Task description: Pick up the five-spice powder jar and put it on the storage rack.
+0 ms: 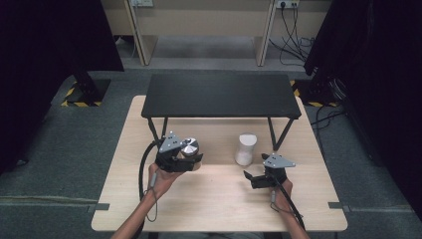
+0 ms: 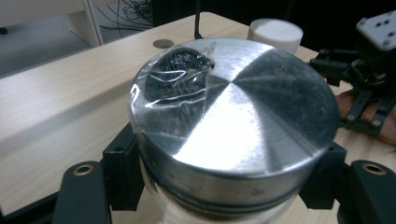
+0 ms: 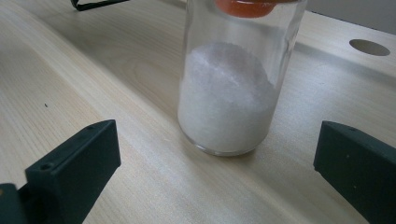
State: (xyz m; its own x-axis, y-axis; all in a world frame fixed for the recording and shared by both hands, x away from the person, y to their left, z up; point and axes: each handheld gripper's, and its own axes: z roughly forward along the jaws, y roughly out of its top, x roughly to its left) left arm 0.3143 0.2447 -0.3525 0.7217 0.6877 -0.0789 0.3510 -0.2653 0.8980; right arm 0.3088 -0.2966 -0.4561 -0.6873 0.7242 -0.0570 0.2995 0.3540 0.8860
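Note:
A jar with a shiny metal lid [image 2: 233, 107] sits between the jaws of my left gripper [image 2: 224, 186], which is shut on it just below the lid. A scrap of clear film clings to the lid. From above, that jar [image 1: 189, 148] and the left gripper [image 1: 190, 160] are at the table's left middle. A glass jar of white powder [image 3: 229, 98] stands upright on the table, a little ahead of my right gripper [image 3: 217, 163], whose jaws are wide apart and hold nothing. In the high view this white jar [image 1: 245, 148] is up and left of the right gripper [image 1: 252, 179].
A low black shelf [image 1: 221, 94] on thin legs spans the back half of the wooden table [image 1: 219, 204]. A round hole [image 3: 369, 46] is cut in the tabletop behind the white jar. Dark curtains flank the table on both sides.

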